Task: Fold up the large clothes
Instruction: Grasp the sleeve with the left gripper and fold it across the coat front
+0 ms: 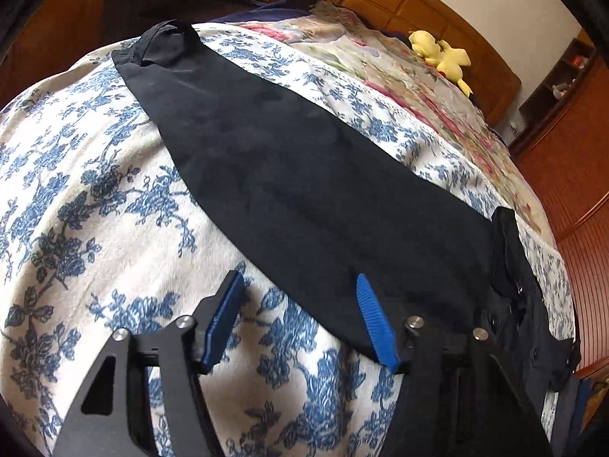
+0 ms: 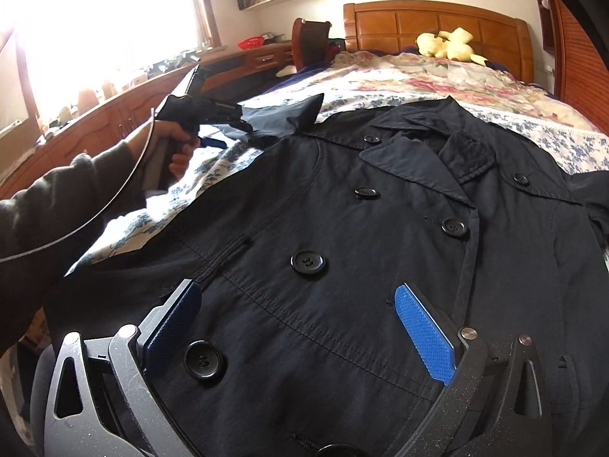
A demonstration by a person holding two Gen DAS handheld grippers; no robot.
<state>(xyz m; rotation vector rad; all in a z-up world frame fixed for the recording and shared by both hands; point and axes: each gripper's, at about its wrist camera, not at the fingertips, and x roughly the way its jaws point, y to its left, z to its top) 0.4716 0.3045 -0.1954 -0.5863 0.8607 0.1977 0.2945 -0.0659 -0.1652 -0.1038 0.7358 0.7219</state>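
A dark navy double-breasted coat [image 2: 342, 247] with large black buttons lies face up on the bed, collar toward the headboard. Its sleeve [image 1: 289, 160] stretches out flat across the blue-flowered bedspread in the left wrist view, cuff at the far end. My left gripper [image 1: 300, 285] is open just above the sleeve's near edge, one blue pad over the bedspread, the other over the sleeve. It also shows in the right wrist view [image 2: 213, 129], held in a hand beside the sleeve. My right gripper [image 2: 300, 297] is open above the coat's front, holding nothing.
A blue-flowered bedspread [image 1: 95, 198] covers the near bed; a pink floral quilt [image 2: 437, 76] lies farther back. A yellow plush toy [image 2: 449, 45] sits by the wooden headboard [image 2: 430, 23]. A wooden desk and a chair [image 2: 310, 38] stand left of the bed.
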